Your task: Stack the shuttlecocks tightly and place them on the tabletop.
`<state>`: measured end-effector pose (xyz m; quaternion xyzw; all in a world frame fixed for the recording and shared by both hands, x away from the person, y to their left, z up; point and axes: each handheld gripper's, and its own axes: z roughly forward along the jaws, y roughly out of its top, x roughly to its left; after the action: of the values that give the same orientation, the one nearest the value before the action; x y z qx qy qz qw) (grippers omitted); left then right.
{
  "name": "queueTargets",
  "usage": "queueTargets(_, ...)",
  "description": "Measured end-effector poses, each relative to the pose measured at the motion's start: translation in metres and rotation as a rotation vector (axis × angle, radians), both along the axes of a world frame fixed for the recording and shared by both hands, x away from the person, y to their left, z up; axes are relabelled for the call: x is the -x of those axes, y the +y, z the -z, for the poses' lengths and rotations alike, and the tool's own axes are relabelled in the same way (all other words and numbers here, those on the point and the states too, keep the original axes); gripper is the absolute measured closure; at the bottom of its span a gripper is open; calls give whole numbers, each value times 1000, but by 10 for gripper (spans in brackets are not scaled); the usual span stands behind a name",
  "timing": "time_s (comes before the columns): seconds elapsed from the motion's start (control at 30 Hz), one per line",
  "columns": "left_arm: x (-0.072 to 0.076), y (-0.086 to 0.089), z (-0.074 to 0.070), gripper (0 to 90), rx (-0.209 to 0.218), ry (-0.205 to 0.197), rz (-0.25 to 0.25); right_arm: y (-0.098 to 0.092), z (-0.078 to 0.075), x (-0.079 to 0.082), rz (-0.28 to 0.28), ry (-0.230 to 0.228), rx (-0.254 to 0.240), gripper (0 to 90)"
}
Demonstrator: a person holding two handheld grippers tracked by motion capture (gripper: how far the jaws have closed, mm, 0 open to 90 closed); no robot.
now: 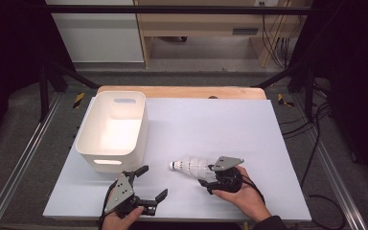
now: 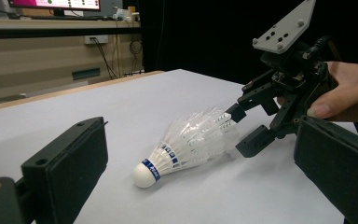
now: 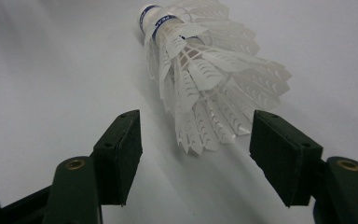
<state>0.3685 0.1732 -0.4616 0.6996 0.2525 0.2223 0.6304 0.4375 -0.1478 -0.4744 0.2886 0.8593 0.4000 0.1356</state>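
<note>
White feathers of the shuttlecock stack [image 3: 205, 74] lie loose; my right gripper [image 3: 196, 149] is spread, not pinching. My left gripper [image 1: 149, 182] waits spread too, beside the white bin [image 1: 84, 143].

Black two-jaw left claw [image 1: 152, 183], right claw [image 1: 207, 178], grey screw-holed triangular plates, dark sleeve [image 1: 270, 224]

White feathered shuttlecocks [image 2: 186, 142] with smooth cork tips; matt table sheet [image 1: 211, 124]; glossy plastic bin [image 1: 112, 132].

Shuttlecocks [image 2: 186, 144] lie on the table [image 2: 168, 93] before the right gripper [image 2: 244, 128].
</note>
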Motion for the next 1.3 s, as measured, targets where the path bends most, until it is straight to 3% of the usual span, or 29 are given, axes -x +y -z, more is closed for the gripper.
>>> queueTargets(0.27, 0, 0, 0, 27, 0, 0, -1, 0, 0, 1, 9, -5, 11, 282)
queueTargets(0.57, 0, 0, 0, 25, 1, 0, -1, -1, -2, 2, 36, -18, 18, 145)
queueTargets(0.9, 0, 1, 0, 21, 2, 2, 0, -8, -5, 5, 42, -37, 12, 102)
queueTargets(1.1, -2, 2, 0, 21, 4, 10, -5, -22, -9, 8, 77, -57, -18, 85)
queueTargets(1.3, -2, 1, 0, 21, 3, 12, -4, -42, -16, 13, 141, -116, -80, 74)
